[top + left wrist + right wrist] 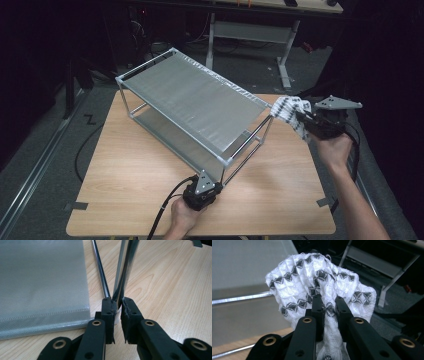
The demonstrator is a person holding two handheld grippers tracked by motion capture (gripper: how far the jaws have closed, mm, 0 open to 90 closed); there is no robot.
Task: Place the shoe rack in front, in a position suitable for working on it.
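Note:
A two-tier metal rack (185, 100) with grey fabric shelves stands slanted across the wooden table (125, 190). My left gripper (202, 192) is at the rack's near corner, shut on the chrome upright leg (123, 272) just above the tabletop. The lower grey shelf (42, 282) lies to the left in the left gripper view. My right gripper (306, 122) hovers at the rack's far right corner, shut on a white cloth with a dark diamond pattern (317, 282), which touches the top shelf's corner (270, 106).
A white-legged desk (250, 30) stands behind the table on a dark floor. Grey tape marks (76, 206) sit at the table's front corners. Cables trail from both grippers.

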